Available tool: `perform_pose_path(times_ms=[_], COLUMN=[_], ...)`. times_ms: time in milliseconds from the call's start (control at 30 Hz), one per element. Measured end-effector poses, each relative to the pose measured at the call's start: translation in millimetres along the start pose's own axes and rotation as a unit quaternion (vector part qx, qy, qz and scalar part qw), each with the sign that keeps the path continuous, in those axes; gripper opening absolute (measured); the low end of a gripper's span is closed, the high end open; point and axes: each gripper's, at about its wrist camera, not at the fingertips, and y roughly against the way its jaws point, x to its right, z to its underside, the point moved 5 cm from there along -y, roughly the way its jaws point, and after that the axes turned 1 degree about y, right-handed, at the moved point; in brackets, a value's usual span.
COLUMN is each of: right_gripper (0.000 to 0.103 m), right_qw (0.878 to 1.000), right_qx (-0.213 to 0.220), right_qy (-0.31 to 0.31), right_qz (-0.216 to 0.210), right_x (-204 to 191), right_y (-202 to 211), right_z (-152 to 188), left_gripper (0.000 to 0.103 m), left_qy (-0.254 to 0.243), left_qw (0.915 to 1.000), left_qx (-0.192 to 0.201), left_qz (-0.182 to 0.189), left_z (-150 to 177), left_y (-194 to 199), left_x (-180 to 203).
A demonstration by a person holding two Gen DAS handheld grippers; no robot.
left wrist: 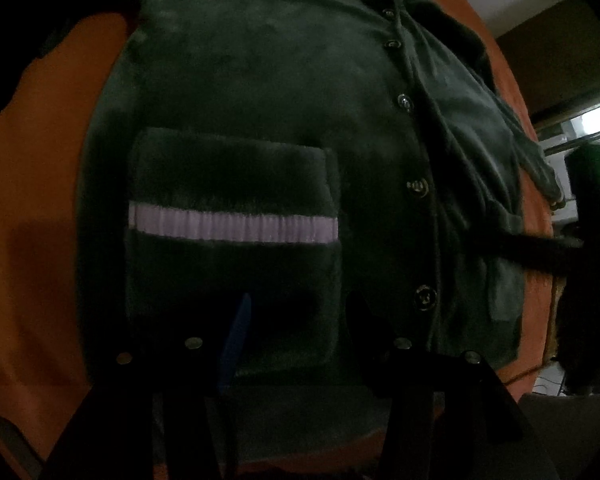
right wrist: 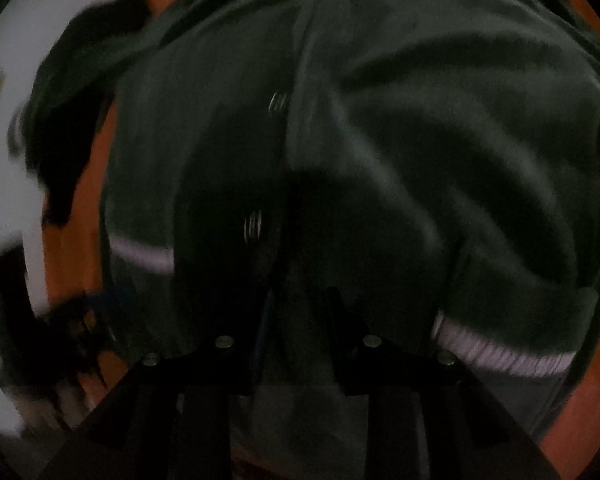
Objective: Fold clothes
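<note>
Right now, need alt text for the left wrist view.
A dark green fleece button-up top lies spread on an orange surface, its patch pocket crossed by a pale lilac ribbed band. The left gripper hovers at the hem, jaws open.

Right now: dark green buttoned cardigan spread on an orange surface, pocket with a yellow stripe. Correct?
One error: the stripe on the pocket is pale lilac, not yellow, as the left wrist view shows. The rest holds: a dark green buttoned cardigan spread on an orange surface.
</note>
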Motion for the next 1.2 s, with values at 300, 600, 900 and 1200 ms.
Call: perform_pose_path(times_ms=[300, 600, 900, 1200], right_gripper=[0.025, 0.026, 0.027, 0.027], right_qw=[0.984, 0.959, 0.955, 0.981], right_qx=[-0.029, -0.018, -0.025, 0.002], right_qy=[0.17, 0.271, 0.29, 0.182], right_qz=[0.046, 0.077, 0.046, -0.069], right_x=[-34.6, -51.7, -69.5, -67.9], right_y=[-18.9, -37.0, -41.7, -17.6], right_z=[64.6, 110.8, 124.4, 94.2], left_gripper=[0.051, 0.061, 0.067, 0.072], left_qy=[-0.098, -0.088, -0.078, -0.071], left_qw=[0.9927, 0.9922, 0.9927, 0.9929], left_qx=[-0.067, -0.088, -0.091, -0.093], left_qz=[-0.024, -0.003, 0.013, 0.024], left_z=[40.7, 56.5, 68.2, 67.9], left_y=[-34.8, -48.8, -50.8, -47.4], left_x=[37.1, 37.8, 32.5, 31.9])
